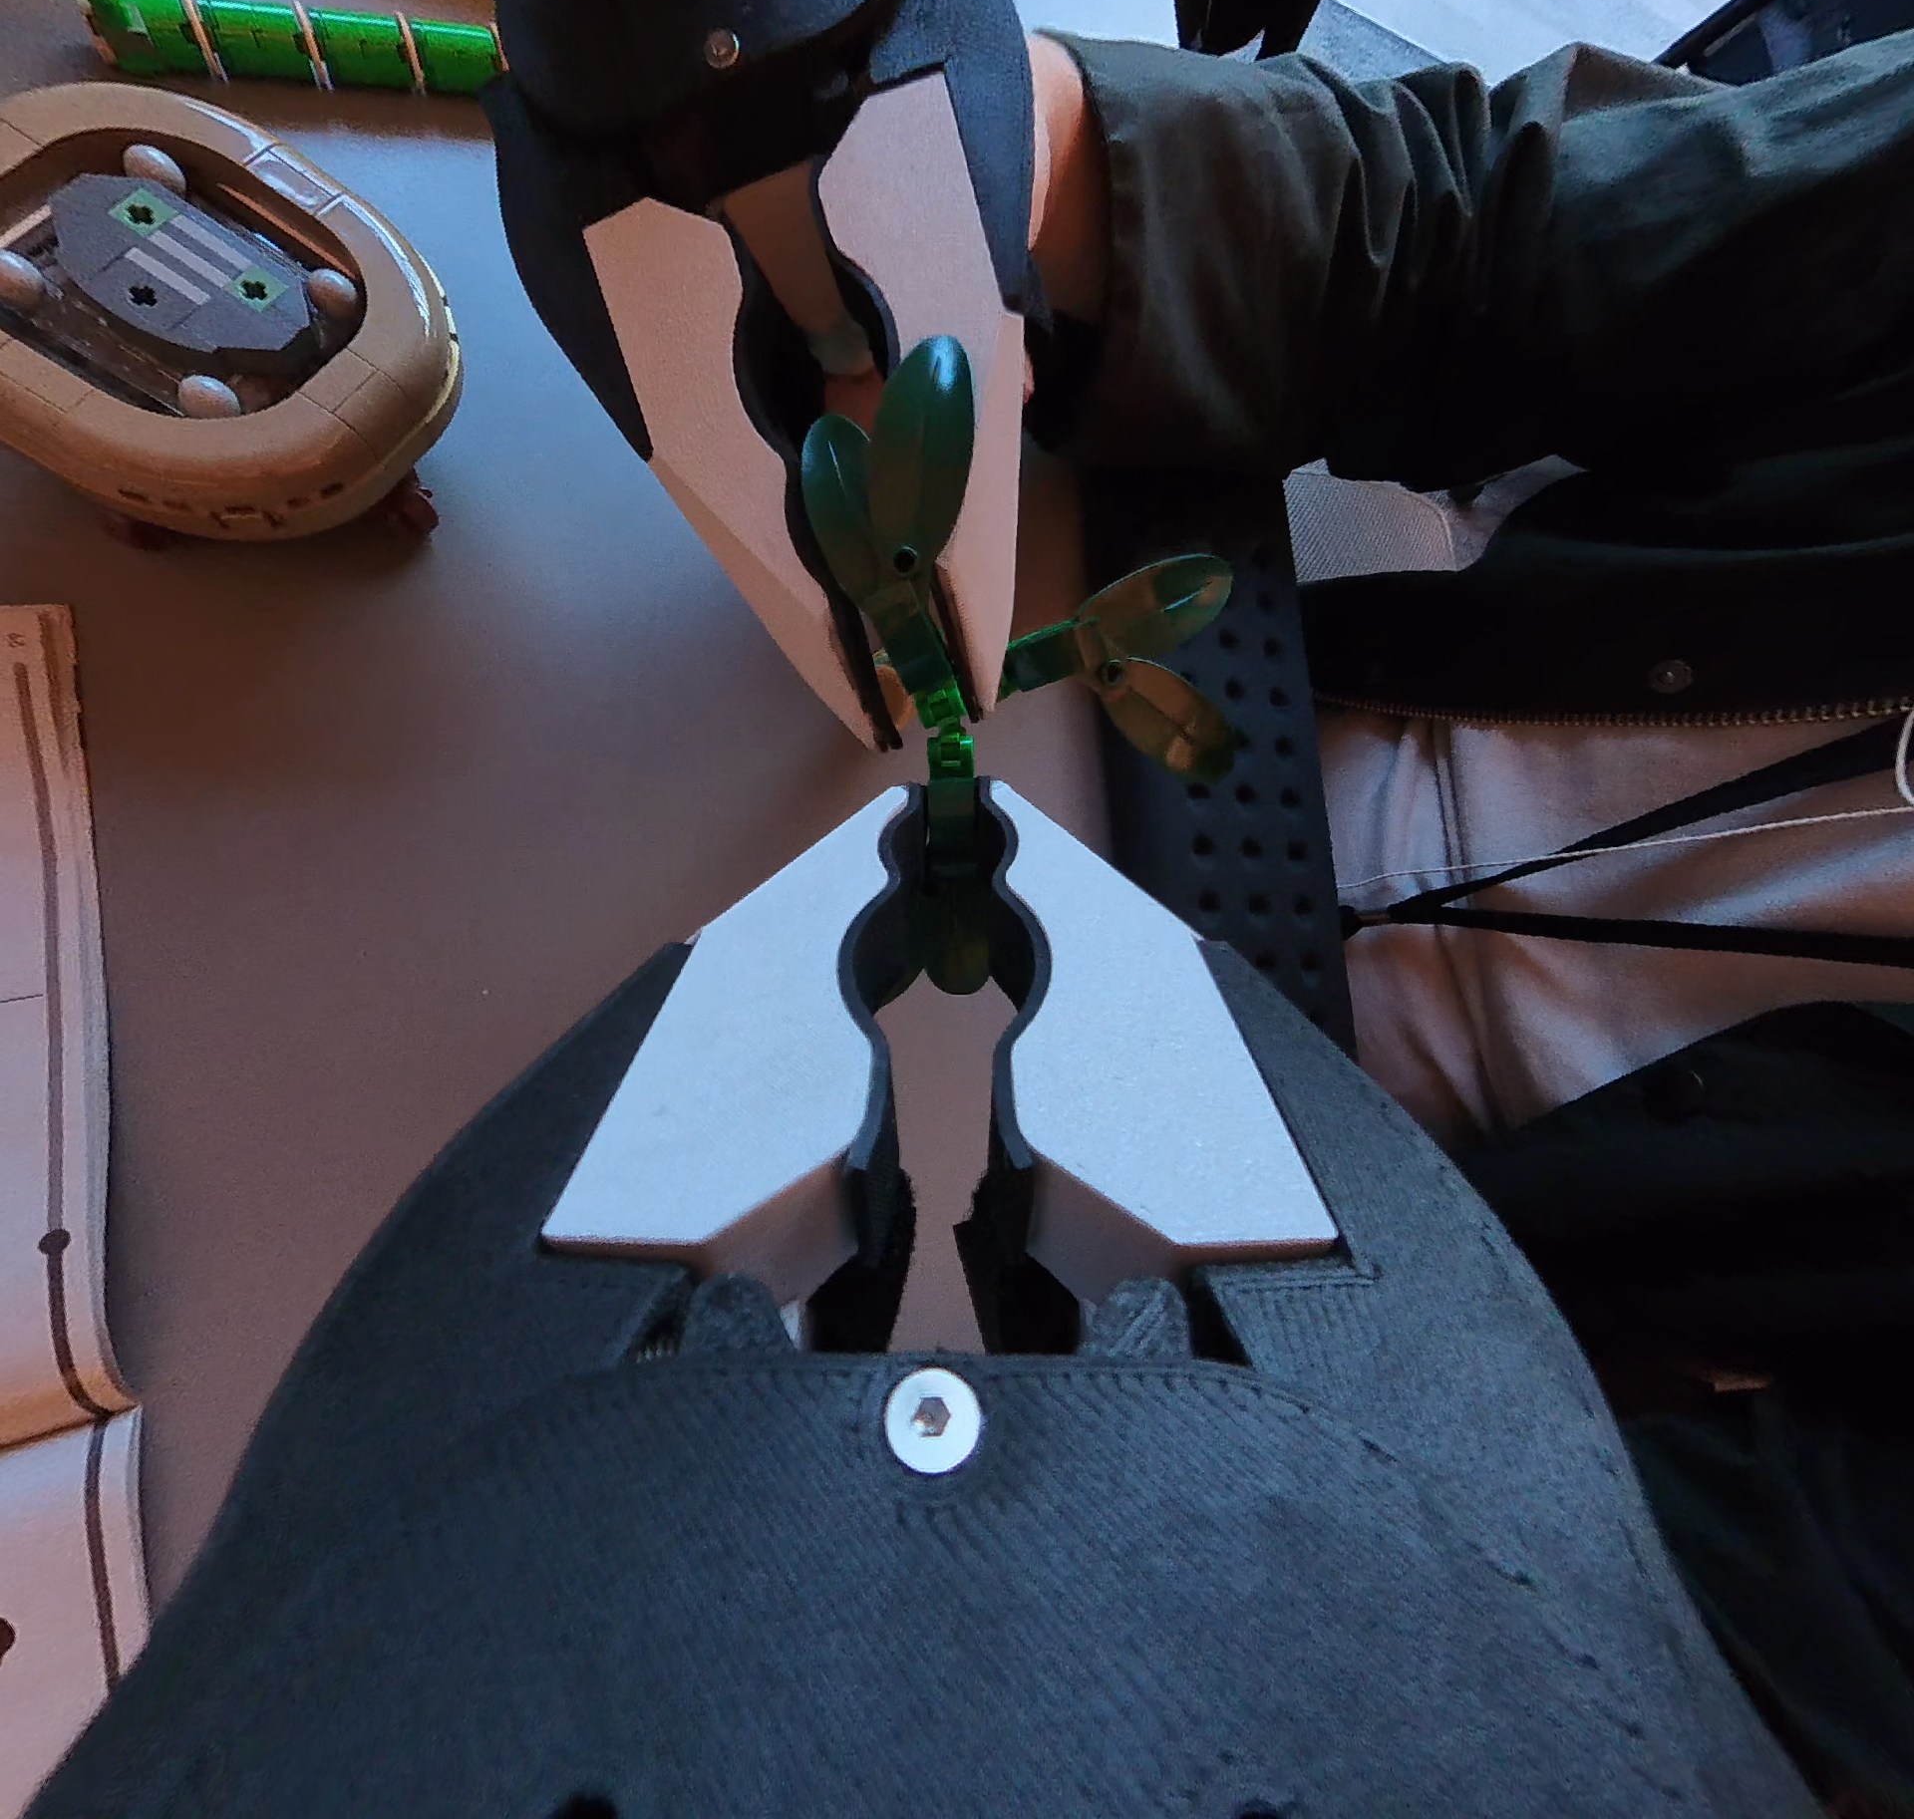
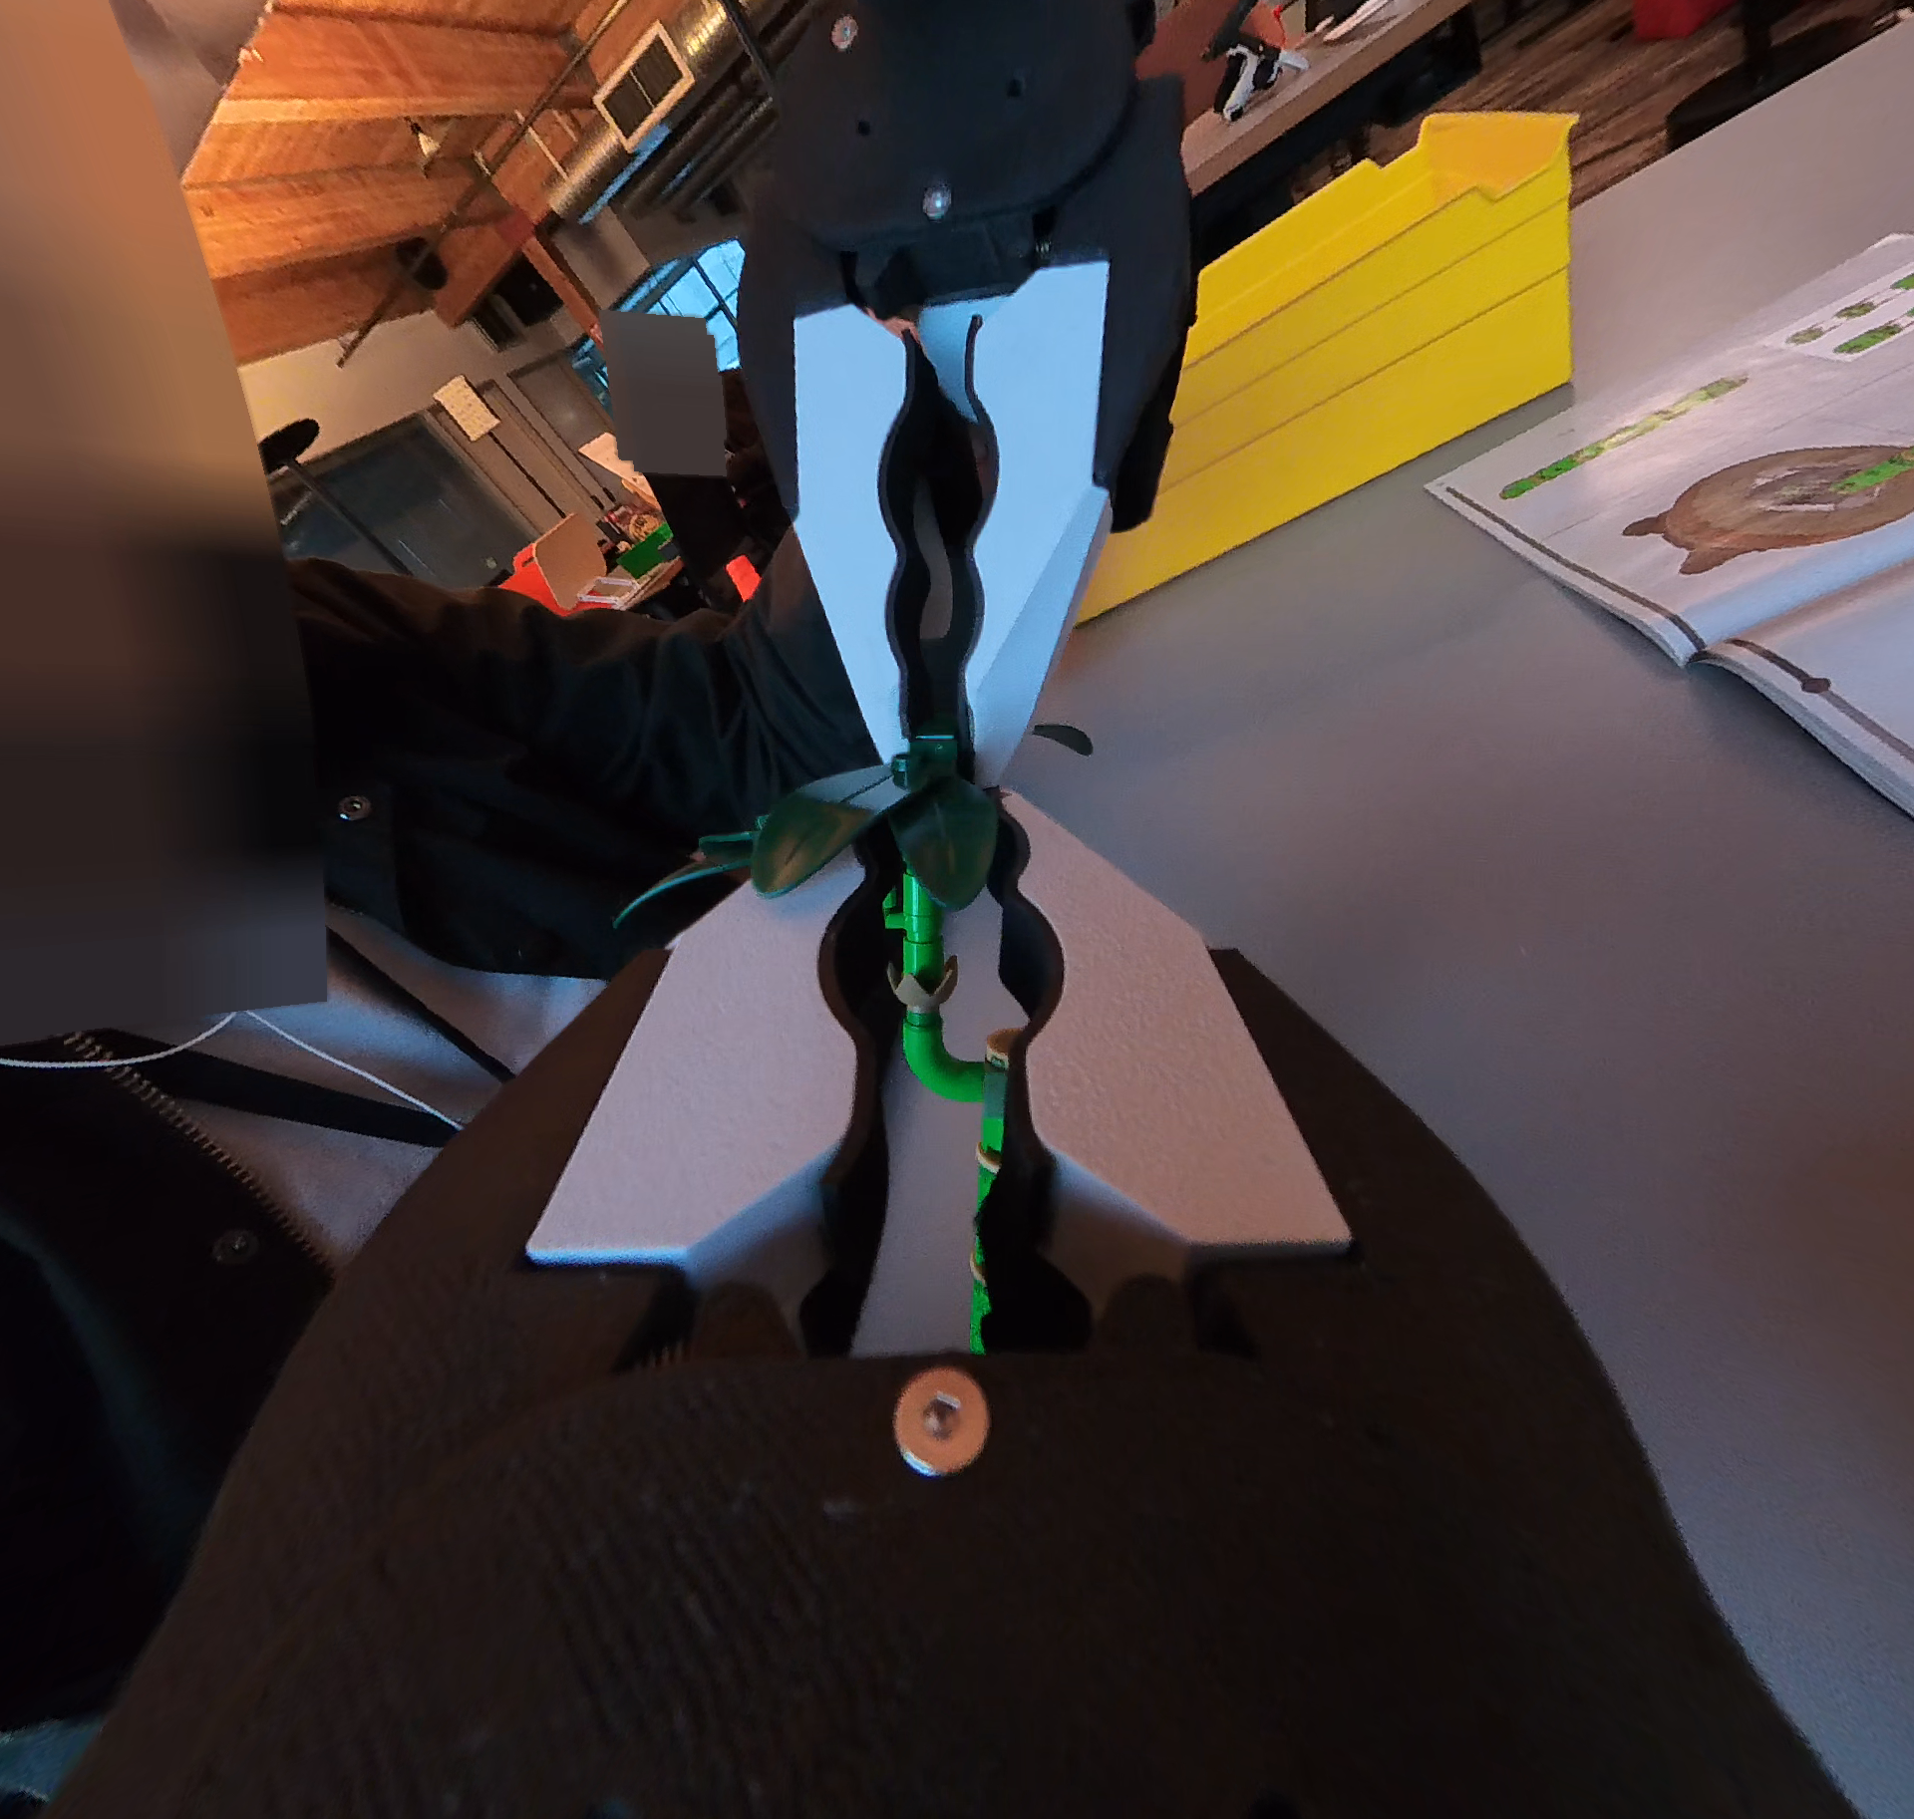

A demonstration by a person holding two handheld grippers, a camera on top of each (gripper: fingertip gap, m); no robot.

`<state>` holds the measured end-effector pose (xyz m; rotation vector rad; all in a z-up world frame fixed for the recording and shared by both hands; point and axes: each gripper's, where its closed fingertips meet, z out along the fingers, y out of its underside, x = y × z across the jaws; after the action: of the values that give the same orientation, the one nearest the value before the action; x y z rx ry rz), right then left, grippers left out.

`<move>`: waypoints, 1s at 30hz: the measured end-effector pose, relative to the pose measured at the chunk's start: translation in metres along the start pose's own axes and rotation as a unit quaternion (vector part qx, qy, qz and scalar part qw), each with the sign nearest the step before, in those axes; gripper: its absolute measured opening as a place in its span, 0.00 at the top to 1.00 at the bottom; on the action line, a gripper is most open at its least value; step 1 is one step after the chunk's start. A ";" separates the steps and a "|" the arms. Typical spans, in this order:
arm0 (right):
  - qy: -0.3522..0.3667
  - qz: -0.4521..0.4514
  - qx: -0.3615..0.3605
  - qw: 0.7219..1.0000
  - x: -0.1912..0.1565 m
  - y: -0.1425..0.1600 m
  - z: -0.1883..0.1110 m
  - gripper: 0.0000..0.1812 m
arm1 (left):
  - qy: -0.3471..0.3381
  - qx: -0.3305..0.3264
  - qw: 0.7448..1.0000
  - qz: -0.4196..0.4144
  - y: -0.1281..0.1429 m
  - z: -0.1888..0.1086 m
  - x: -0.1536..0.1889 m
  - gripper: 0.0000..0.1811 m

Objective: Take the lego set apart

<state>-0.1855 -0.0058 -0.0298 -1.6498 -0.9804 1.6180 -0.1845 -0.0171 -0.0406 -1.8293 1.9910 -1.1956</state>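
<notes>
Above the worktop's near edge, the left gripper (image 1: 948, 796) and right gripper (image 1: 927, 723) meet tip to tip, each with jaws clenched on the green lego stem (image 1: 948, 734), one at either end. Dark leaves (image 1: 911, 465) fan out beside the right jaws. Farther back on the worktop (image 1: 414, 837) lie a tan lego base (image 1: 207, 340) and a green lego vine (image 1: 290, 40).

Bright green stem (image 2: 918, 925) with dark green leaves (image 1: 918, 444), tan oval base (image 1: 223, 320), yellow bin (image 2: 1378, 340).
</notes>
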 end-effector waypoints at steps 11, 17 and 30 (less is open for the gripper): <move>0.010 -0.014 -0.044 0.999 -0.003 0.009 -0.001 0.97 | -0.005 -0.014 1.000 -0.005 0.002 0.009 -0.002 0.96; 0.027 -0.021 -0.047 0.998 0.002 0.009 -0.001 0.97 | 0.016 0.024 0.999 -0.036 -0.005 0.005 -0.006 0.93; 0.016 0.004 -0.037 0.999 0.004 0.011 0.000 0.96 | 0.000 -0.021 1.000 0.004 0.011 0.015 -0.010 0.94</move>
<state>-0.1843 -0.0081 -0.0418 -1.7268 -1.0300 1.5719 -0.1813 -0.0159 -0.0615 -1.8397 2.0361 -1.1616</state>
